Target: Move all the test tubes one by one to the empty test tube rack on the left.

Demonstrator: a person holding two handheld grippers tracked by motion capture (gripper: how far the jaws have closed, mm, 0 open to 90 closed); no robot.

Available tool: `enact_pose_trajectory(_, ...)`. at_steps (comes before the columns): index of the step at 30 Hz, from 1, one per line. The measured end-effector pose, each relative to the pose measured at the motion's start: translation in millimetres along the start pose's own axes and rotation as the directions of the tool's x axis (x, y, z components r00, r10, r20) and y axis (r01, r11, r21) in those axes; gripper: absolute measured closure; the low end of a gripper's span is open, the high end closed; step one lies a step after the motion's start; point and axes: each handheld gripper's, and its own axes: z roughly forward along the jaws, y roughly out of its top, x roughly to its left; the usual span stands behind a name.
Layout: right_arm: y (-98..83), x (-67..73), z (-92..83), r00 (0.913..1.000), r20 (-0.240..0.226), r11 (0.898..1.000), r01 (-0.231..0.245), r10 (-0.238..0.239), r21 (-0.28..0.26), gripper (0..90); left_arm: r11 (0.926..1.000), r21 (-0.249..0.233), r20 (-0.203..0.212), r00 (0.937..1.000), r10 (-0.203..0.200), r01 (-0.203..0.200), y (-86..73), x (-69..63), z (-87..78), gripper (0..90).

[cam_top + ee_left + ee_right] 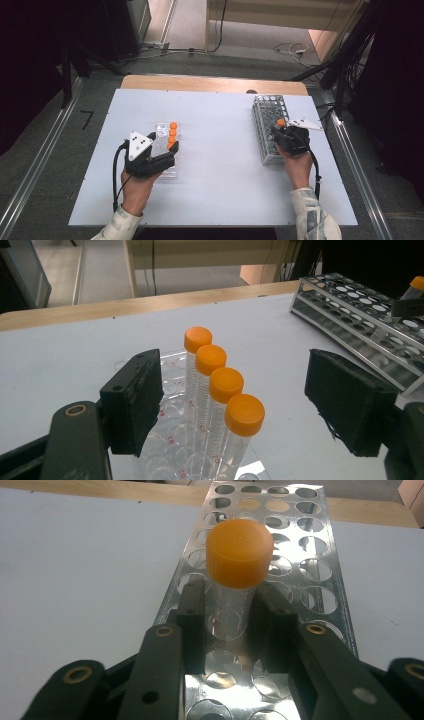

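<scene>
Right gripper view: my right tongs [227,615] are closed on a clear tube with orange cap [238,567], upright over the metal rack [305,545]. My left tongs [240,405] stand wide open around four capped tubes [220,385] in the clear tray [170,365] on the bench [220,165].

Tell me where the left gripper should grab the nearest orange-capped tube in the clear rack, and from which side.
Grip the nearest tube on its clear wall just under the orange cap, coming from above. It stands upright, and its neighbour crowds it along the row, so the left gripper should set its open jaws across the row.
</scene>
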Motion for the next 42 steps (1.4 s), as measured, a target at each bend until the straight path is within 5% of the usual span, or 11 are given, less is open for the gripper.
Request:
enact_pose_trajectory(13,1.6,-1.7,-1.9,1.0000,0.005,1.000,-0.007,0.007,-0.009,71.6,1.0000,-0.006,0.001,1.0000,-0.006,0.006,0.1,-0.5,-0.3,23.1)
enact_pose_trajectory(42,24.6,2.0,-50.9,0.9998,0.007,0.989,0.020,-0.019,-0.149,71.9,0.9999,-0.010,0.012,0.9999,-0.004,0.005,2.8,-0.9,-3.8,20.3)
